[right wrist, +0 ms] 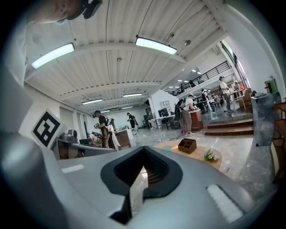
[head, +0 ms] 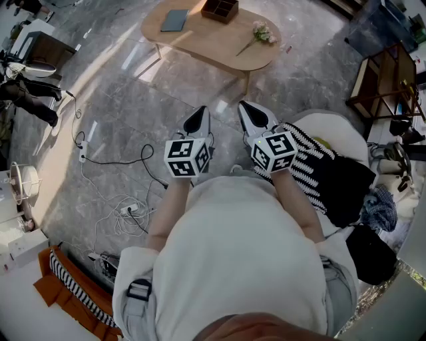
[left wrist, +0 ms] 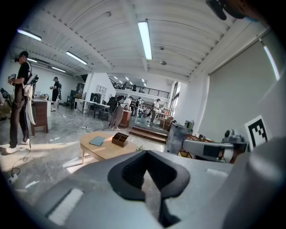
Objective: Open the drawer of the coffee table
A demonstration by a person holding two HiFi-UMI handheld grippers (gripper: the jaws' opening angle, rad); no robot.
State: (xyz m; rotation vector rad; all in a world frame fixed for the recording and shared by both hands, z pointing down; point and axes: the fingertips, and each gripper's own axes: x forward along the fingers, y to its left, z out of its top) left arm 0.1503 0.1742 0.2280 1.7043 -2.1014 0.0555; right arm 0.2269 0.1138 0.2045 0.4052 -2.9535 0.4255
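Task not started. Oval light-wood coffee table (head: 200, 38) stands well ahead across grey stone floor (head: 133, 100); drawer not visible from here. Both shut tight and empty: left tongs (head: 198, 120), right tongs (head: 250, 114), held side by side, pointing toward table. Left to do, by my judgement: approach, find drawer front, grip, pull.

coffee table (head: 213, 36): we see pale wood
floor (head: 133, 86): grey, veined
box (head: 219, 18): dark brown
throw (head: 306, 160): we note black-and-white zigzags
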